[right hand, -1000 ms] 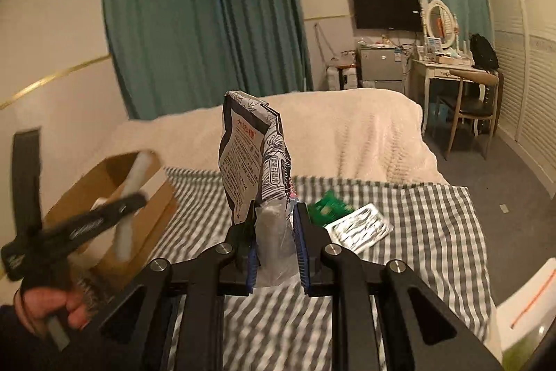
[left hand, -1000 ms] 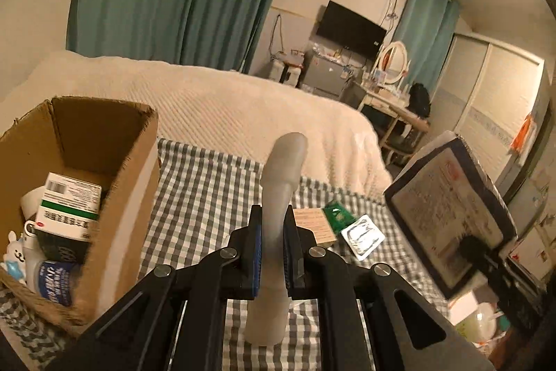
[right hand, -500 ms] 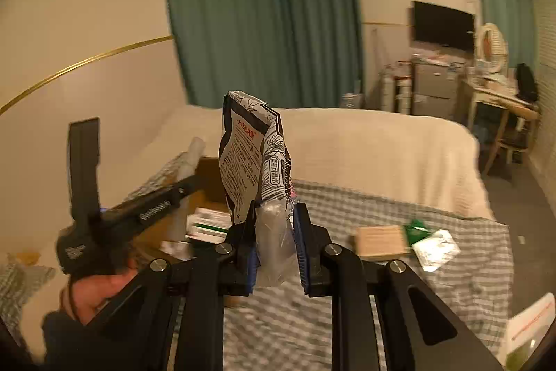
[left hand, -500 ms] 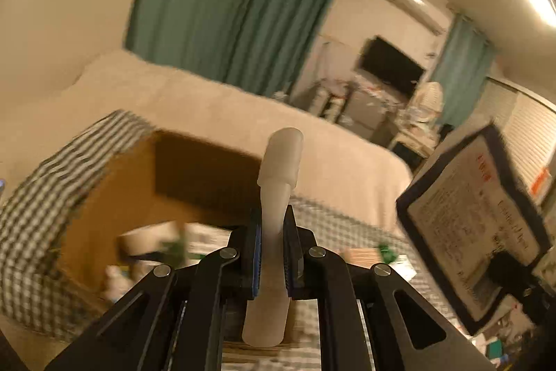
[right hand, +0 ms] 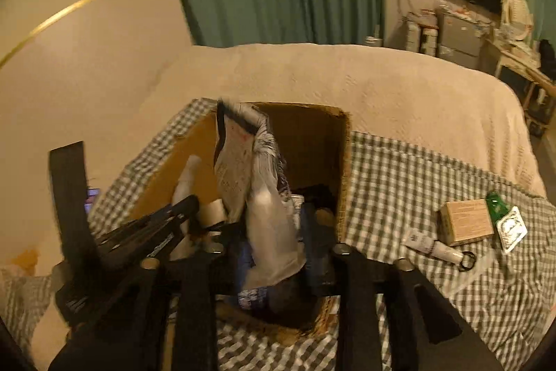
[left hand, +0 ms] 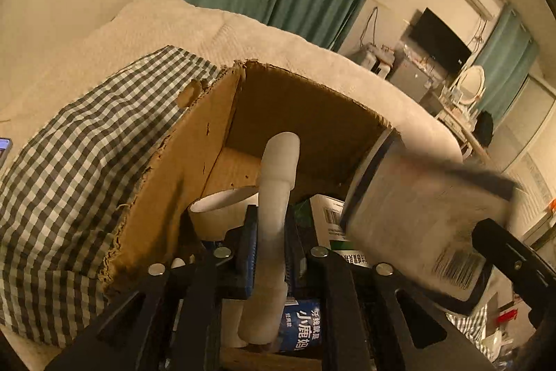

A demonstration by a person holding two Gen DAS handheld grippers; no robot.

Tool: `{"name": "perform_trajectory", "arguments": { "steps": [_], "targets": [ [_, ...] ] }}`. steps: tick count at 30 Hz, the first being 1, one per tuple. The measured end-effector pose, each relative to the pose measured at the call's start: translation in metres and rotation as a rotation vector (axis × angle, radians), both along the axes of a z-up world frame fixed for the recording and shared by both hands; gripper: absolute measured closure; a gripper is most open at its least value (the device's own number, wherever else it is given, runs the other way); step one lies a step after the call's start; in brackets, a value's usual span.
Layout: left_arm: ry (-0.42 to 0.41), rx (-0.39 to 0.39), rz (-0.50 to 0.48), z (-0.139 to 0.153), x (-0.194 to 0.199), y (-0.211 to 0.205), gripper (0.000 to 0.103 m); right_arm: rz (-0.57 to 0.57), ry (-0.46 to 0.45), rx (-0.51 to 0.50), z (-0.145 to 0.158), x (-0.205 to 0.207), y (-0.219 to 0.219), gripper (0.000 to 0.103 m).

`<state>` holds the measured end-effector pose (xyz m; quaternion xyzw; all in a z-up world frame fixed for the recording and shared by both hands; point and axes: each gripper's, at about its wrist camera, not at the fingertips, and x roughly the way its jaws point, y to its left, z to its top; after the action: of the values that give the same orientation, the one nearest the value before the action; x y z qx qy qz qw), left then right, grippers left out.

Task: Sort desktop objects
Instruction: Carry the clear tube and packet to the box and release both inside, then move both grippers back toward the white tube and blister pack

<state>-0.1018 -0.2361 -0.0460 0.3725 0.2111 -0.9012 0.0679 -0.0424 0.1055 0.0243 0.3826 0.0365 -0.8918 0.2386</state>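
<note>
Left wrist: left tool [left hand: 270,242] grips white tube [left hand: 274,197], pointing into box [left hand: 194,162].
</note>
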Motion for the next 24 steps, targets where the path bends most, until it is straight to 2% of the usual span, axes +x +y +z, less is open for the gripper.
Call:
{"name": "perform_trajectory", "arguments": {
  "steps": [1,2,3,5,10,13,16,17,21,24],
  "targets": [
    [-0.004,-0.009,-0.006,0.003,0.000,0.004,0.080,-0.010,0.005,0.003,0.000,0.000,0.001,0.066],
    [-0.006,-0.019,-0.009,0.006,0.002,0.007,0.066,-0.021,0.006,0.005,0.001,0.000,0.002,0.058],
    [-0.006,-0.027,-0.007,0.008,0.003,0.009,0.044,-0.037,0.008,0.003,0.002,0.000,0.008,0.052],
    [0.015,-0.048,0.007,0.019,0.010,0.016,0.026,-0.063,0.043,-0.005,0.016,0.012,0.026,0.052],
    [0.073,-0.085,-0.010,0.057,0.032,0.049,0.018,-0.094,0.116,-0.006,0.042,0.033,0.058,0.047],
    [0.110,-0.105,-0.042,0.076,0.042,0.076,0.007,-0.132,0.153,-0.037,0.067,0.054,0.092,0.045],
    [0.133,-0.107,-0.104,0.088,0.052,0.113,0.007,-0.196,0.206,-0.044,0.091,0.085,0.137,0.043],
    [0.133,-0.108,-0.120,0.091,0.054,0.123,0.006,-0.196,0.206,-0.044,0.091,0.085,0.137,0.042],
    [0.133,-0.107,-0.201,0.089,0.059,0.173,0.005,-0.264,0.241,-0.038,0.099,0.113,0.185,0.040],
    [0.116,-0.068,-0.251,0.076,0.059,0.204,0.004,-0.306,0.259,-0.032,0.096,0.128,0.209,0.039]
  ]
}}
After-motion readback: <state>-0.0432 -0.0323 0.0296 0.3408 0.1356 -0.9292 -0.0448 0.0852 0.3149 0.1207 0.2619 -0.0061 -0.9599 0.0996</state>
